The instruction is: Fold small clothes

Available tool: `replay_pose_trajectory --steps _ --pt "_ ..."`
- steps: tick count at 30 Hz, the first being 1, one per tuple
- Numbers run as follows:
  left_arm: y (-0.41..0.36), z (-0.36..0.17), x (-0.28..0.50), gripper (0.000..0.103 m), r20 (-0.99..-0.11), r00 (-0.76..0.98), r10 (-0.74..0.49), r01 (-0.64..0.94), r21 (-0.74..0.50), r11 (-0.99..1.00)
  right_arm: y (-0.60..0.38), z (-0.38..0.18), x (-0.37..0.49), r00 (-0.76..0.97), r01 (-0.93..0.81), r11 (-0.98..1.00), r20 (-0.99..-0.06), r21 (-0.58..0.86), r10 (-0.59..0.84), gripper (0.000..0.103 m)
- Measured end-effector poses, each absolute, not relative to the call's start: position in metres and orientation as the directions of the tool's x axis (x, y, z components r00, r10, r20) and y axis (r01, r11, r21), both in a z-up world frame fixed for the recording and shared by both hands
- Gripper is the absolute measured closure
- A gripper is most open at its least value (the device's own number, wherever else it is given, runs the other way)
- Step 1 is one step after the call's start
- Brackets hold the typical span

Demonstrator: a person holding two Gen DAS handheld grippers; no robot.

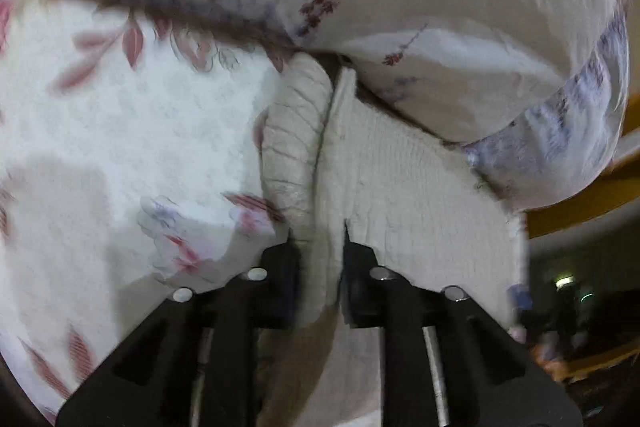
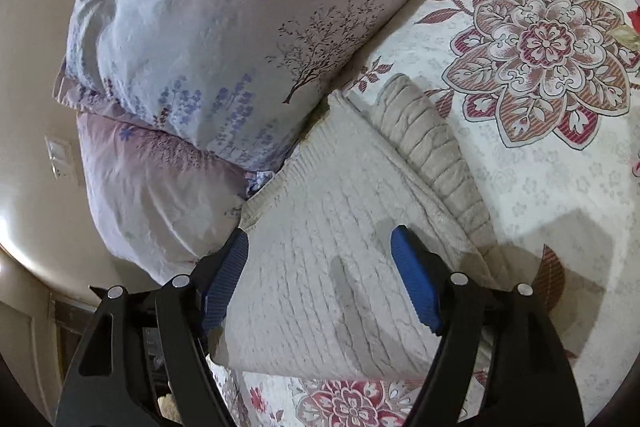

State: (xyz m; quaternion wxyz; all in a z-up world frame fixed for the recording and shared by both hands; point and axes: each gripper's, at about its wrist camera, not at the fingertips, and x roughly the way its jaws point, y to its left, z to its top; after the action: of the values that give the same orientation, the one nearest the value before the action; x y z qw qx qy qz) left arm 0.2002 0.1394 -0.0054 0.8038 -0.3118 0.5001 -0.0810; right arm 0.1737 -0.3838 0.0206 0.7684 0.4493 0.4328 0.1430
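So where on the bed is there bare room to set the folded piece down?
Free: the floral bedspread right of the cream knit garment, and a strip below its near edge. Crowded: the left side, where two stacked pillows press against the garment.

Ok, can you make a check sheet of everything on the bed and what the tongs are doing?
Surface: floral bedspread, flat.
Job's things: cream knit garment lying partly folded, ribbed edge on its right side.
Clutter: two lavender-print pillows, stacked and touching the garment's far side.
Grippers: left tongs shut on a fold of the garment; right tongs open over it, holding nothing.
Cables: nothing seen.
Surroundings: beige wall with a switch plate; dim room beyond the bed.
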Motion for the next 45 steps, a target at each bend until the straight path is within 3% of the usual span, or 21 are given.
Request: replay_pose_trajectory --steps 5,8,11,14,16,17,18,20,24,27,29,30,31,32,34,38,42,45 --pt "0.097 0.046 0.189 0.091 -0.597 0.562 -0.572 -0.082 -0.729 0.680 -0.400 0.029 0.162 0.593 0.153 0.571 -0.537 0.807 0.600 0.027" --pt "0.024 0.084 0.200 0.091 -0.495 0.539 -0.681 0.072 -0.779 0.623 -0.419 0.038 0.150 0.621 0.142 0.611 -0.551 0.779 0.558 0.027" --pt "-0.076 0.088 0.231 0.090 -0.429 0.440 -0.789 0.154 -0.829 0.537 -0.442 0.044 0.144 0.648 0.160 0.626 -0.560 0.763 0.516 0.027" --pt "-0.168 0.071 0.260 0.084 -0.359 0.284 -0.889 0.138 -0.902 0.408 -0.455 0.045 0.151 0.656 0.174 0.646 -0.577 0.743 0.487 0.027" --pt "-0.185 0.063 0.262 0.083 -0.269 0.239 -0.933 0.106 -0.948 0.301 -0.464 0.042 0.160 0.638 0.184 0.646 -0.590 0.741 0.495 0.027" --pt "-0.179 0.064 0.258 0.074 -0.265 0.265 -0.927 0.107 -0.947 0.302 -0.467 0.040 0.164 0.628 0.189 0.631 -0.587 0.753 0.511 0.023" --pt "-0.170 0.067 0.254 0.051 -0.290 0.296 -0.910 0.122 -0.933 0.337 -0.470 0.037 0.170 0.611 0.198 0.607 -0.581 0.769 0.537 0.018" --pt "-0.132 0.072 0.240 0.030 -0.459 0.422 -0.782 0.130 -0.823 0.553 -0.469 0.032 0.179 0.573 0.199 0.587 -0.579 0.785 0.580 0.005" --pt "-0.094 0.047 0.229 0.029 -0.695 0.410 -0.591 0.047 -0.631 0.774 -0.450 0.012 0.207 0.427 0.219 0.595 -0.624 0.773 0.654 0.003" --pt "-0.103 0.025 0.222 0.029 -0.753 0.332 -0.568 0.059 -0.585 0.809 -0.430 -0.002 0.221 0.349 0.213 0.648 -0.677 0.731 0.648 0.004" --pt "-0.125 0.015 0.217 0.026 -0.792 0.301 -0.531 0.119 -0.521 0.845 -0.420 -0.008 0.223 0.336 0.198 0.669 -0.691 0.716 0.640 0.010" --pt "-0.135 0.011 0.214 0.022 -0.799 0.301 -0.521 0.144 -0.502 0.853 -0.418 -0.007 0.221 0.356 0.174 0.671 -0.682 0.721 0.639 0.020" --pt "-0.138 0.008 0.211 0.021 -0.795 0.319 -0.516 0.156 -0.493 0.856 -0.414 -0.010 0.220 0.341 0.171 0.672 -0.683 0.720 0.646 0.044" --pt "-0.138 0.005 0.208 0.020 -0.787 0.329 -0.522 0.154 -0.501 0.852 -0.413 -0.013 0.219 0.337 0.176 0.678 -0.691 0.714 0.640 0.054" --pt "-0.142 -0.005 0.213 0.034 -0.753 0.318 -0.576 0.121 -0.571 0.812 -0.409 -0.010 0.211 0.370 0.154 0.666 -0.667 0.730 0.646 0.067" --pt "-0.134 -0.003 0.206 0.064 -0.702 0.344 -0.623 0.147 -0.615 0.775 -0.384 0.011 0.198 0.419 0.086 0.674 -0.641 0.733 0.643 0.071" --pt "-0.089 0.028 0.178 0.068 -0.616 0.428 -0.661 0.191 -0.653 0.732 -0.338 0.032 0.187 0.386 -0.042 0.673 -0.609 0.738 0.692 0.073" --pt "-0.058 0.037 0.155 0.062 -0.681 0.498 -0.537 0.174 -0.528 0.831 -0.301 0.029 0.185 0.326 -0.083 0.744 -0.688 0.662 0.649 0.072"
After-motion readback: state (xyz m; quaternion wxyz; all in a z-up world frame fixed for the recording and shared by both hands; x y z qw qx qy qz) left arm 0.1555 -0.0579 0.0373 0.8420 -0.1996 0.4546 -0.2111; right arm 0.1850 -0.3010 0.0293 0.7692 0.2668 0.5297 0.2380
